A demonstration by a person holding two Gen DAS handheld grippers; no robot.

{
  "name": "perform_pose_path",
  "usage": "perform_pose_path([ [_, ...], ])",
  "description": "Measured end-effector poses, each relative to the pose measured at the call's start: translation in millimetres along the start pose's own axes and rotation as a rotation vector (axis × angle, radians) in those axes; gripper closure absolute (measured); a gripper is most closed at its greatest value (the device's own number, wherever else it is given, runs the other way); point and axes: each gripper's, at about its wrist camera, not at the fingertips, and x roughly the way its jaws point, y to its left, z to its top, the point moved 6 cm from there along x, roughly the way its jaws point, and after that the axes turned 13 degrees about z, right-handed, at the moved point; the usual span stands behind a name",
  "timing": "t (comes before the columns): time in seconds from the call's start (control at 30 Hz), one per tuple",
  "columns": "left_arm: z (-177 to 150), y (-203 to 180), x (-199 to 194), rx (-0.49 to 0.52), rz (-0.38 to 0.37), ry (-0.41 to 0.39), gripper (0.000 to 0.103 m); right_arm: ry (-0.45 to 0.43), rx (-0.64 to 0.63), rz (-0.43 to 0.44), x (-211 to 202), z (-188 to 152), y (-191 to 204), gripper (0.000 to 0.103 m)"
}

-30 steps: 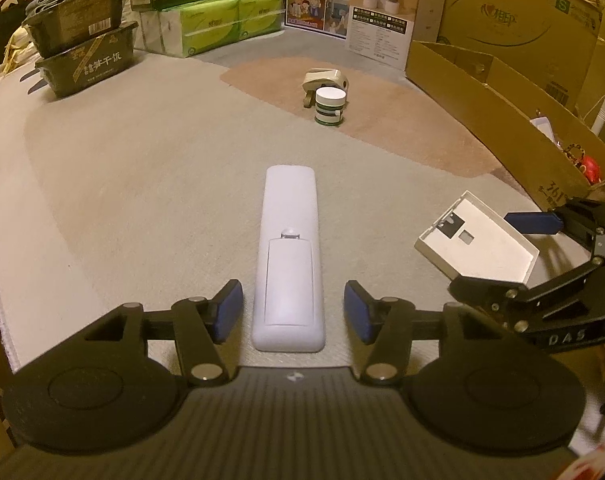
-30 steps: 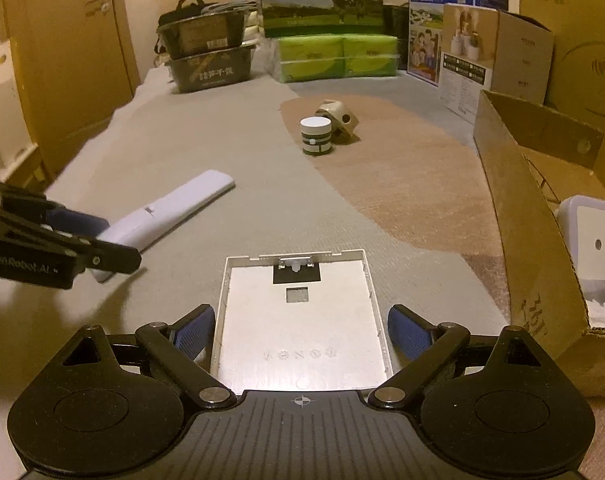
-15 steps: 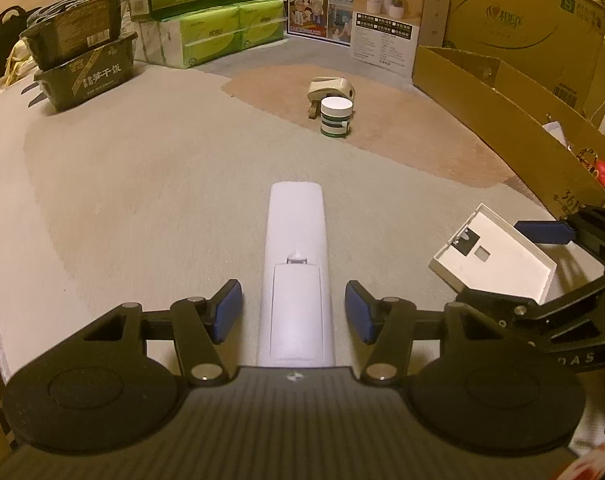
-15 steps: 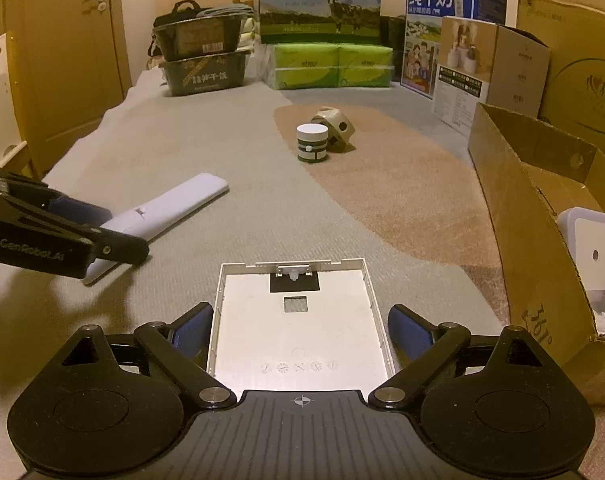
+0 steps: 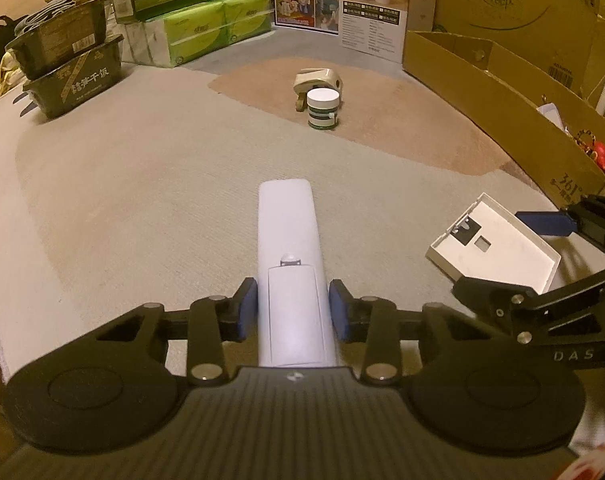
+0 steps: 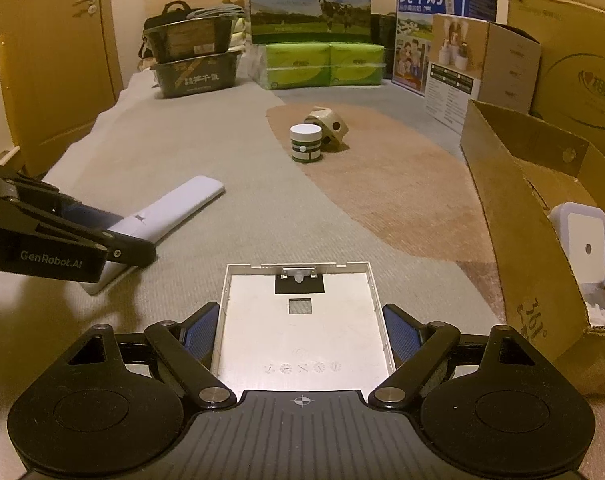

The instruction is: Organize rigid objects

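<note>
A long white remote (image 5: 292, 264) lies face down on the carpet, also in the right wrist view (image 6: 174, 210). My left gripper (image 5: 293, 312) has closed until both blue pads touch the remote's near end. A flat white square tray-like cover (image 6: 302, 324) lies on the carpet, also in the left wrist view (image 5: 494, 248). My right gripper (image 6: 300, 332) straddles it, the pads close at its sides with a thin gap showing. A white jar with a green band (image 6: 305, 143) and a beige tape dispenser (image 6: 328, 128) stand farther off.
An open cardboard box (image 6: 514, 200) stands on the right and holds a white square device (image 6: 582, 248). Milk cartons (image 6: 310, 0), green tissue packs (image 6: 322, 64) and stacked dark trays (image 6: 194, 60) line the far wall. A door (image 6: 54, 60) is on the left.
My left gripper's pads have closed in from well apart onto the remote's sides. My right gripper's pads have narrowed toward the white cover. Both grippers have moved forward slightly.
</note>
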Motion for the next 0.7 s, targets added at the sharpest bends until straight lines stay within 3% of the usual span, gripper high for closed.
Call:
perform_pose_path([
  [0.7,3.8,-1.8,-36.7,-0.050,-0.040,-0.051,0.069,-0.072,0.088,-0.027,-45.8,9.9,-1.4,0.018],
])
